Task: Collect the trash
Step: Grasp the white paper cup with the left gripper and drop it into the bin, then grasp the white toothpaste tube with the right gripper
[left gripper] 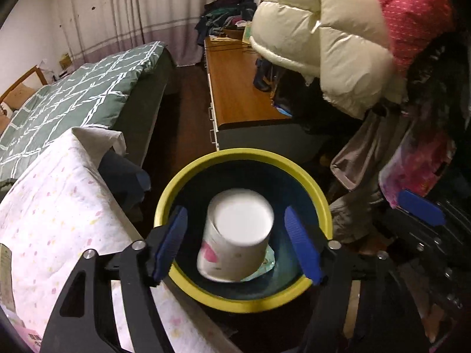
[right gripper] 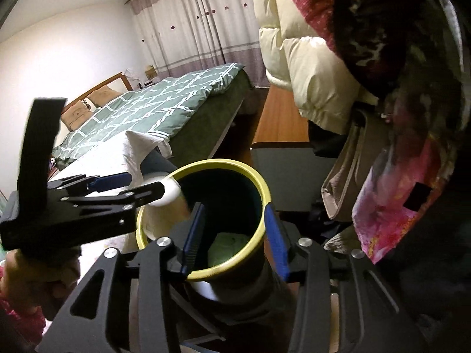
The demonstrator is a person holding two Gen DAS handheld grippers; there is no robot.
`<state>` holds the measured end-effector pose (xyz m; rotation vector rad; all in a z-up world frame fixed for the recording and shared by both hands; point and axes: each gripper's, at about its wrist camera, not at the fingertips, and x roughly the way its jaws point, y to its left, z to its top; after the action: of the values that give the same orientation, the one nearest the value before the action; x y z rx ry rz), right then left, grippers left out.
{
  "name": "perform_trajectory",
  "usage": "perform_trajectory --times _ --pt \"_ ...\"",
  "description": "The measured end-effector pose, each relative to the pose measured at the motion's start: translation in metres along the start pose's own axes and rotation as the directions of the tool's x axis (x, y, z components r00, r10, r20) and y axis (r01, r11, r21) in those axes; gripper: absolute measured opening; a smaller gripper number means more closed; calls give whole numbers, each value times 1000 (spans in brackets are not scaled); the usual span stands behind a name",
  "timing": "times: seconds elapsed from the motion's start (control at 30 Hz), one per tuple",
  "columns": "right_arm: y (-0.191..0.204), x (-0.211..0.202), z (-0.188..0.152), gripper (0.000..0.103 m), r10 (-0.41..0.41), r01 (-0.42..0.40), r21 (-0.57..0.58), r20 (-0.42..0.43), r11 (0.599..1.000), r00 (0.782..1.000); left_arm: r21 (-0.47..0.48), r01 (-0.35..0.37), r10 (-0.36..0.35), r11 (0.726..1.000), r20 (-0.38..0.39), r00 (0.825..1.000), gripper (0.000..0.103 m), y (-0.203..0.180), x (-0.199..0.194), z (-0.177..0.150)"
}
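Note:
A dark trash bin with a yellow-green rim [left gripper: 206, 164] stands on the floor below my left gripper [left gripper: 238, 241]. A white paper cup [left gripper: 235, 241], blurred, is bottom-up between the open blue pads [left gripper: 173, 241] and apart from both, inside the bin's mouth. A greenish wrapper [left gripper: 265, 267] lies under it in the bin. In the right wrist view my right gripper [right gripper: 235, 235] straddles the bin's near rim [right gripper: 235, 267], one pad inside and one pad outside; I cannot tell whether it clamps the rim. The left gripper [right gripper: 117, 188] and the cup [right gripper: 164, 194] show over the bin there.
A table with a white patterned cloth [left gripper: 53, 220] is at the left of the bin. A bed with a green quilt [left gripper: 73, 97] lies beyond. A low wooden cabinet [left gripper: 235, 94] runs along the right. Hanging coats [left gripper: 338, 44] and bags [right gripper: 382, 206] crowd the right side.

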<state>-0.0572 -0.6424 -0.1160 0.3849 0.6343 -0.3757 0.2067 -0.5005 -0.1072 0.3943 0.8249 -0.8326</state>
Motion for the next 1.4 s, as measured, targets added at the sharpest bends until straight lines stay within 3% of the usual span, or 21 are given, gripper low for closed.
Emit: perform_trajectory --times 0.13,0.33,0.47,0.6,0.77,0.83,0.9,1.03,1.13,1.27,1.4 --pt "-1 -5 -3 41 0 0 4 -4 1000 1000 -27 -6 6 1000 23 1000 73 7 -17 -4" --pt "16 -7 -8 41 35 -35 -12 -16 999 999 -66 -49 58 997 143 988 85 27 -100 -21" --pt "43 -3 -12 41 87 -89 -57 -41 994 995 -117 -105 130 988 228 965 90 51 -170 -48" --pt "83 2 -18 42 169 -177 -114 -78 978 983 -202 -201 251 959 265 931 91 87 -231 -85" --pt "140 5 -30 42 278 -301 -192 -139 934 950 -356 -333 422 873 210 882 92 144 -290 -149" --pt "172 7 -40 42 340 -378 -227 -187 898 921 -404 -386 483 830 173 858 92 161 -305 -173" --pt "200 7 -49 42 387 -439 -259 -229 861 893 -445 -409 513 797 141 847 92 175 -316 -194" --pt "251 -2 -71 42 479 -569 -297 -325 767 815 -507 -416 532 755 102 841 92 198 -332 -230" --pt "278 -8 -89 42 496 -606 -319 -364 729 788 -529 -417 542 739 99 835 92 204 -339 -245" --pt "303 -3 -109 42 481 -622 -348 -412 702 774 -541 -401 537 739 115 835 92 205 -345 -259" --pt "320 0 -124 42 454 -615 -385 -434 688 778 -544 -395 534 740 120 837 92 203 -347 -265"
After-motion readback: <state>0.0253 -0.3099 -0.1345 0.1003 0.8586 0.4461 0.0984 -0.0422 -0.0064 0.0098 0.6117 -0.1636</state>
